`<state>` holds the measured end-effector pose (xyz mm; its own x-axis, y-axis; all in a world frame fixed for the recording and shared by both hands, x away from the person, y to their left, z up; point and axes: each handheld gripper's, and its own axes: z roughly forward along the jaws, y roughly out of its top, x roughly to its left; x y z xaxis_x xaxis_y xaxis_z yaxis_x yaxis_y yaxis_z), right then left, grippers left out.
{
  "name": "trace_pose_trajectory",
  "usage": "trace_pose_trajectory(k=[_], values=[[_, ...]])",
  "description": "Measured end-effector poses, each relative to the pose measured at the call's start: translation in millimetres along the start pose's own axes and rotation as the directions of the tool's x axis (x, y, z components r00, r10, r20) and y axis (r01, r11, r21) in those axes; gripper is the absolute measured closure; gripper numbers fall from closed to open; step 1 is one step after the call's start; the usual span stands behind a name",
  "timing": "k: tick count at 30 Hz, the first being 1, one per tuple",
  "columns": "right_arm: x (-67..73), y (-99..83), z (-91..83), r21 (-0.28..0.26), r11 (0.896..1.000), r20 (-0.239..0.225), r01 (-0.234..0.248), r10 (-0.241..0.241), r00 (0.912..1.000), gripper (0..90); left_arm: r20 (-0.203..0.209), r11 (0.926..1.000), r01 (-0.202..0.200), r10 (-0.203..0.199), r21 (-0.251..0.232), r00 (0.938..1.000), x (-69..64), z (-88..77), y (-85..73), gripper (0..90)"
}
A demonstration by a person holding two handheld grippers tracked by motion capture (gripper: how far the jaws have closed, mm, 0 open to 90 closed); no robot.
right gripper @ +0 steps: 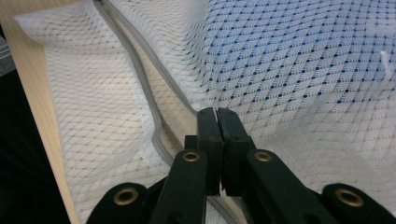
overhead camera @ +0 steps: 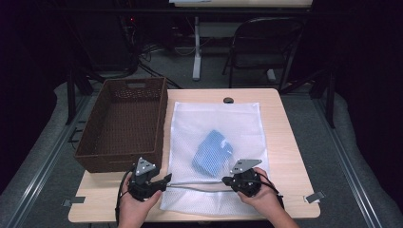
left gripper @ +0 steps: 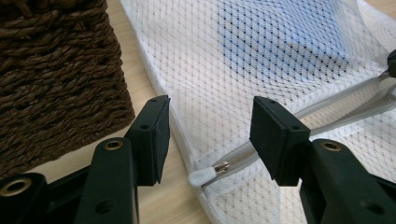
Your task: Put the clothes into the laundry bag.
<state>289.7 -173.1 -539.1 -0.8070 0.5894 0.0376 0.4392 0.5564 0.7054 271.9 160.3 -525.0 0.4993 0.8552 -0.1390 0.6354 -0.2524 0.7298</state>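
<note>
A white mesh laundry bag (overhead camera: 216,118) lies flat on the table with a folded blue cloth (overhead camera: 212,149) inside it. Its grey zipper (overhead camera: 195,185) runs along the near edge between the two grippers. My left gripper (overhead camera: 166,179) is open at the bag's near left corner. The white zipper pull (left gripper: 203,176) lies on the table between its fingers (left gripper: 156,140), touching neither. My right gripper (right gripper: 217,116) is shut on the mesh beside the parted zipper tracks (right gripper: 149,102), lifting the fabric slightly. The blue cloth (right gripper: 289,56) shows through the mesh just beyond it.
A brown wicker basket (overhead camera: 90,145) stands empty at the table's left, its wall (left gripper: 56,79) close beside my left gripper. A small dark disc (overhead camera: 228,100) sits at the table's far edge. The table's near edge (right gripper: 32,93) runs close to my right gripper. A folding chair (overhead camera: 266,42) stands beyond the table.
</note>
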Motion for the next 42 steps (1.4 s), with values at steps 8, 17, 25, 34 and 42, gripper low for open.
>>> trace_pose_trajectory(k=[8,17,25,34,42], values=[[-1.4,-1.9,2.5,-0.001,1.0,-0.002,0.001,-0.001,1.0,88.9,-0.005,0.9998,-0.011,0.012,0.018,0.9999,-0.5,3.5,-4.0,48.1],[-0.7,-4.9,5.2,0.022,1.0,-0.01,0.006,-0.006,0.9999,88.9,-0.018,0.9995,-0.016,0.016,0.027,0.9997,1.4,4.3,-6.2,48.9],[1.7,-3.9,3.7,-0.002,1.0,-0.007,-0.02,0.02,0.9998,88.6,-0.031,0.9998,-0.02,0.021,0.006,0.9993,2.8,1.4,-6.9,49.1],[2.6,-2.1,0.9,-0.047,0.998,-0.006,-0.036,0.035,0.9994,73.0,0.014,0.9992,-0.038,0.038,-0.011,0.9992,1.3,0.9,-6.3,48.9],[1.2,1.3,-10.1,-0.105,0.993,0.007,-0.055,0.056,0.9984,55.1,-0.015,0.9975,-0.071,0.071,0.002,0.9974,-0.6,3.8,-7.7,50.5]])
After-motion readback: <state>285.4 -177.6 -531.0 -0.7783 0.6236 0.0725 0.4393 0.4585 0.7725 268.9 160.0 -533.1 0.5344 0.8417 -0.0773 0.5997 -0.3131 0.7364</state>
